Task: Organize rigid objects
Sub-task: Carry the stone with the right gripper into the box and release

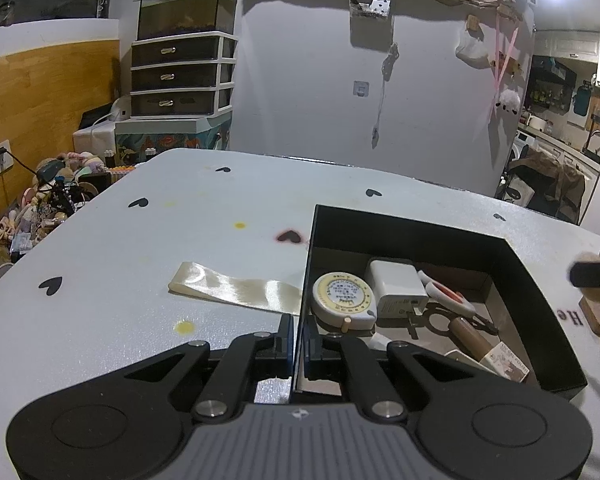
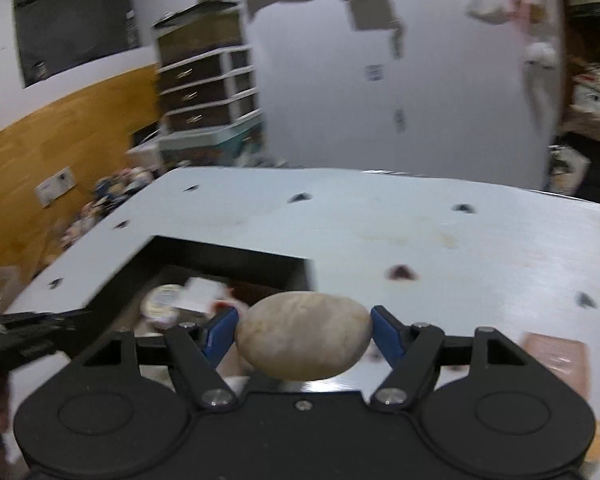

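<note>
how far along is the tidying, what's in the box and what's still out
Done: the black box already holds a tape measure, a white charger, scissors and a small carton.

In hand: the right tool grips a pale oval stone; the left tool is clamped on the box wall.

Left: wooden pieces right of the box and a ribbon on the table.
</note>
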Demonstrator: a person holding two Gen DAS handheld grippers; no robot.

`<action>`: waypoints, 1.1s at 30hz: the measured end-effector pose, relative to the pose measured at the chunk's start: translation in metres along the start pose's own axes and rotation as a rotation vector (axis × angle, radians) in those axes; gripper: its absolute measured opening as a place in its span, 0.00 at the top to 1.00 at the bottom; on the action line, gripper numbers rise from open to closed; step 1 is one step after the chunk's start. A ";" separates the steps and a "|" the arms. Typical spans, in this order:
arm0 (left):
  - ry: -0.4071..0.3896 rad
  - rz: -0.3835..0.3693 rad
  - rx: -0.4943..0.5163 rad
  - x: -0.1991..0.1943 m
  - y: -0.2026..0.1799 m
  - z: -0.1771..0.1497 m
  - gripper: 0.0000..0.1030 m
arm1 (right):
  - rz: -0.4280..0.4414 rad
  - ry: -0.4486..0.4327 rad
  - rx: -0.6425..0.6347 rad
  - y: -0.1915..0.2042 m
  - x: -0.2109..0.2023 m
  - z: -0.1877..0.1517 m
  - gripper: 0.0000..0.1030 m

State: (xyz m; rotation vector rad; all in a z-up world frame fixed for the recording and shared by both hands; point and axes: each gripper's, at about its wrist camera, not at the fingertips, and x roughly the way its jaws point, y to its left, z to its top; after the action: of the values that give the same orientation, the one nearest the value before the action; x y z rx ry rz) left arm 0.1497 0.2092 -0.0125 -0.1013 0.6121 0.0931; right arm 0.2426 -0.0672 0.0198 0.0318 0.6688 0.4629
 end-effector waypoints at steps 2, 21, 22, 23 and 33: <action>-0.009 -0.004 -0.006 0.000 0.000 0.000 0.96 | 0.038 0.029 -0.013 0.015 0.009 0.008 0.29; -0.017 -0.026 -0.028 0.002 0.003 -0.002 0.96 | 0.065 0.313 0.100 0.076 0.097 0.020 0.29; -0.017 -0.026 -0.029 0.002 0.003 -0.002 0.96 | 0.066 0.311 0.097 0.077 0.099 0.020 0.29; -0.017 -0.026 -0.029 0.002 0.003 -0.002 0.96 | 0.063 0.315 0.094 0.078 0.101 0.020 0.29; -0.015 -0.027 -0.030 0.002 0.002 -0.002 0.96 | 0.052 0.365 0.029 0.086 0.107 0.006 0.29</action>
State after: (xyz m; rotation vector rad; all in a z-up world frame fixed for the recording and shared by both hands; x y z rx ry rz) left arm 0.1500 0.2115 -0.0152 -0.1373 0.5939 0.0768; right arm 0.2854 0.0564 -0.0233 -0.0084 1.0348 0.5144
